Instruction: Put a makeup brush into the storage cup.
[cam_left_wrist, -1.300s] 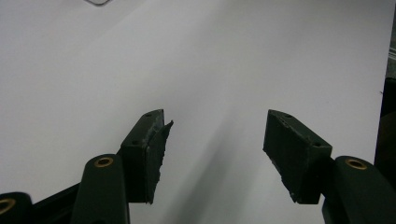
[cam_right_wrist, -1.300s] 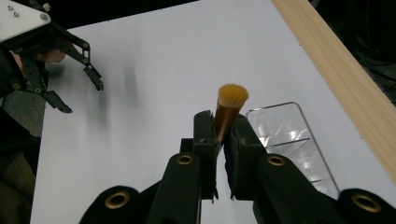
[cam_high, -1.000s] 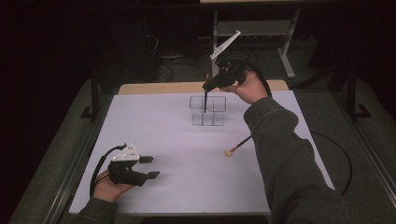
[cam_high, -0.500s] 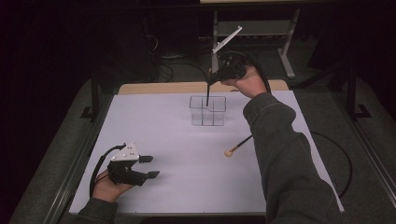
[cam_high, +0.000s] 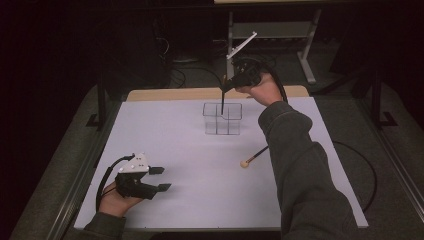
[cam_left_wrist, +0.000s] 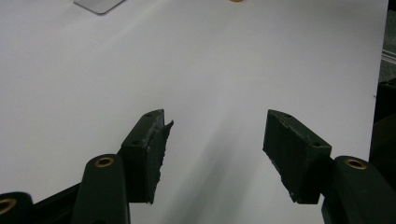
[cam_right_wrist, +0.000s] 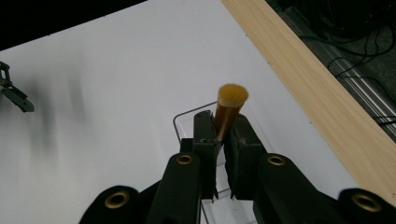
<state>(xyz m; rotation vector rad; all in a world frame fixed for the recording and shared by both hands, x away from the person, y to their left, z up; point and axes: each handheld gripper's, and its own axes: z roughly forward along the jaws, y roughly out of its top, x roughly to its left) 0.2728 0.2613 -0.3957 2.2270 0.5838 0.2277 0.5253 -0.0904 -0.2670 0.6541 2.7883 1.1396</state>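
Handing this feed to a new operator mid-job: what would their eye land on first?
First, the right gripper raised over the clear compartment box at the far middle of the white table, its jaws shut on a brush whose dark handle reaches down to the box. Next, a second brush lying loose on the table right of centre. Last, the left gripper at the near left, jaws open with nothing between them.

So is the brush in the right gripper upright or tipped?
Upright: the right gripper is shut on the brush, whose handle hangs straight down into the clear organizer.
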